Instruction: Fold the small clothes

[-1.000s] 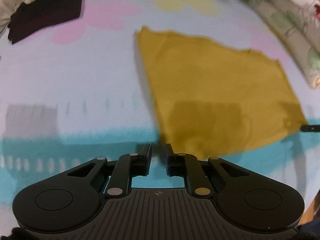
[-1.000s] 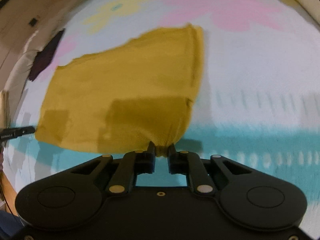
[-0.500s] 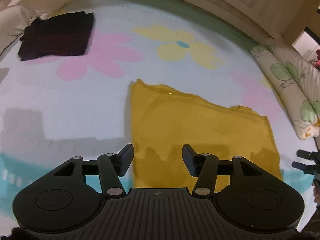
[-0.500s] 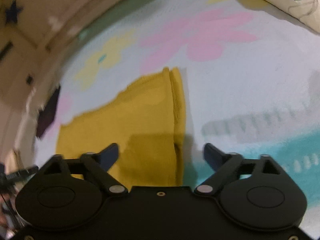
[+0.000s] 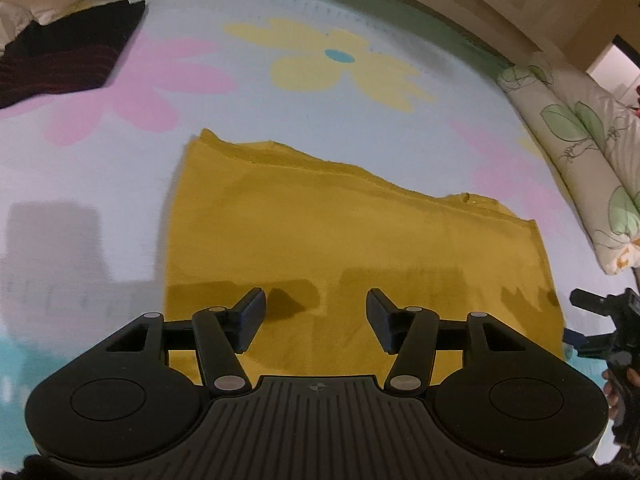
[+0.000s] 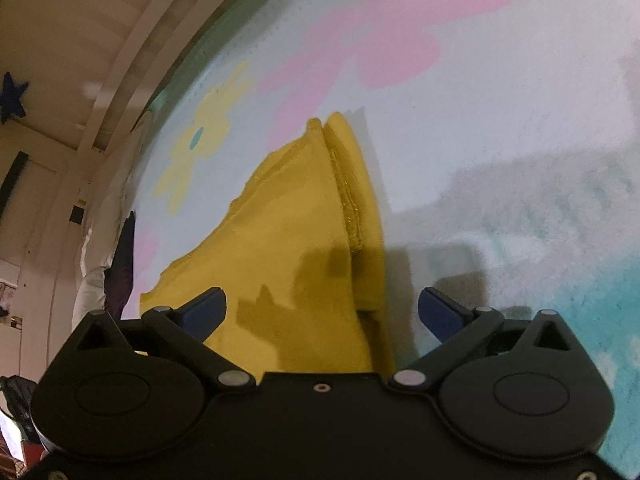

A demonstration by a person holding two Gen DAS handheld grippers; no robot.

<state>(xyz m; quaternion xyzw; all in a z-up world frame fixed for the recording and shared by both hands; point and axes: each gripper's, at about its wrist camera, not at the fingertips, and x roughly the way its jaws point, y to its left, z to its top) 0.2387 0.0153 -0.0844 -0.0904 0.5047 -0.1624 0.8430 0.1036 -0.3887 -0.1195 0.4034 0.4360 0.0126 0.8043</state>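
Mustard garment (image 5: 320, 240): folded yellow cloth lying flat on the bed, its long axis running from 9 to 3 o'clock in the left wrist view; the ragged far edge slopes down toward 3 o'clock.
Left gripper (image 5: 316, 316): released, jaws spread wide over the near edge of the cloth and holding nothing.
Right gripper (image 6: 322, 312): released as well, blue-padded fingers (image 6: 440, 314) wide apart, with the cloth's thick folded edge between them but not pinched.
Cloth in right view (image 6: 288, 248): seen end-on, narrowing toward 12 o'clock, stacked layers and a seam showing along the edge at 1 o'clock.
Only in left view: the other gripper peeking in at 3 o'clock, a leaf-print pillow (image 5: 580, 152) at 2 o'clock, and a dark folded garment (image 5: 64, 64) at 10 o'clock, well apart from the yellow cloth.
Only in right view: a pale wall with a blue star (image 6: 12, 96) at 9 o'clock.
Bed sheet (image 5: 360, 92): pale blue with pink and yellow flowers, and a teal band nearest the camera.
Hidden: the cloth's nearest edge is covered by each gripper body; whether the fingers touch the fabric cannot be told.
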